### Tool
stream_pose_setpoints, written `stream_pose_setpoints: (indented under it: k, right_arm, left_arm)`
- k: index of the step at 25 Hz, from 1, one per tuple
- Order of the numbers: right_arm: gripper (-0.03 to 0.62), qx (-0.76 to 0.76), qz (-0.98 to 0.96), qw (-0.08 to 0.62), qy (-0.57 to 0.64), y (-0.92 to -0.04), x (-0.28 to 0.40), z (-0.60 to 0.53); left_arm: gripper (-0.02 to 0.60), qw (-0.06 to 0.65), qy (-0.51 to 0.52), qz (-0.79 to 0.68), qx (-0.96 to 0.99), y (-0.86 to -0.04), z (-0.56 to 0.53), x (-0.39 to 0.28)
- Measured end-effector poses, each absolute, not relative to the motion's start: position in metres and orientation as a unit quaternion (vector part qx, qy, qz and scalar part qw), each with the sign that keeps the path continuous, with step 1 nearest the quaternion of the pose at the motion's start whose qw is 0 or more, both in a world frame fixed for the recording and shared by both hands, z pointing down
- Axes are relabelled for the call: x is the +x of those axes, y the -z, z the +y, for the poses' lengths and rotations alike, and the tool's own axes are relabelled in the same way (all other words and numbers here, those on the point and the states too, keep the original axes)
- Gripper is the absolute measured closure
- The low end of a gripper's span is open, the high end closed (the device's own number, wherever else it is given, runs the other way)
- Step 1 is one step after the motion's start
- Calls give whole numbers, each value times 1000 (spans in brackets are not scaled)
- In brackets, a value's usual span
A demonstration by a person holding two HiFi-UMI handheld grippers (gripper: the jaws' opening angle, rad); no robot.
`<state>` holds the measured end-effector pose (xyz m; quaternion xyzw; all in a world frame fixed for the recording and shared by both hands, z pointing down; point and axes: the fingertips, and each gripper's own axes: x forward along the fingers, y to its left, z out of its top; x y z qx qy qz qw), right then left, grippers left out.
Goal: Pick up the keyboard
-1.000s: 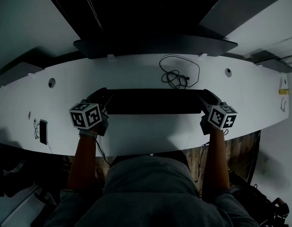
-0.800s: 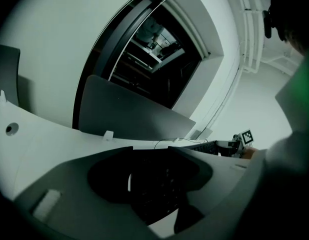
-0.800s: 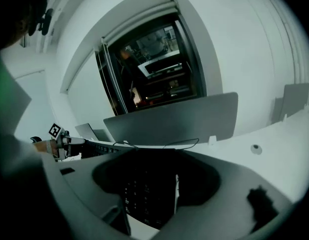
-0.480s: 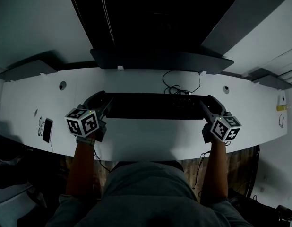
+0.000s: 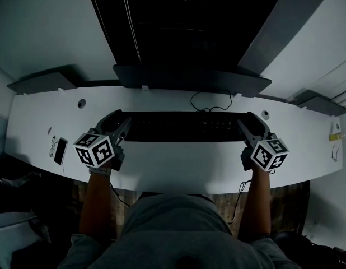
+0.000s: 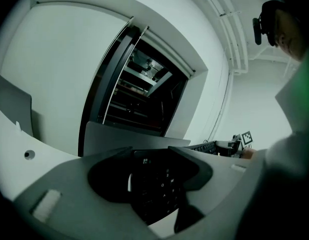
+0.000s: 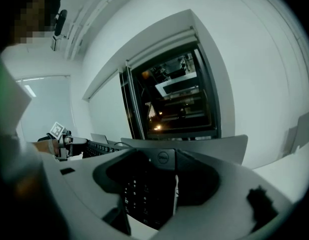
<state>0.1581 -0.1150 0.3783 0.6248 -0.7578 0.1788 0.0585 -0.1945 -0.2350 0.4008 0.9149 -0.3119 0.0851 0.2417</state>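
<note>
Spanning the middle of the white desk: the black keyboard, clamped at its left end by the left gripper and at its right end by the right gripper. Lift level, raising both ends together; mind the cable on the far side.

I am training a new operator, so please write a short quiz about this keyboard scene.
1. True or false: the left gripper and the right gripper are both shut on the keyboard.
2. Where on the white desk lies the phone? A) at the person's left B) at the person's right C) on the keyboard
3. Fill in: the keyboard's colour is ____.
Key: 1 true; 2 A; 3 black.
</note>
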Motion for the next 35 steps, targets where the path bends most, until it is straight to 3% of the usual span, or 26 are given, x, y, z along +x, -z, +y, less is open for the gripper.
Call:
stream_pose_setpoints:
  k: [35]
  right_arm:
    - [355, 653, -756, -13, -36, -217, 196, -90]
  left_arm:
    - [376, 93, 14, -302, 949, -226, -235, -151]
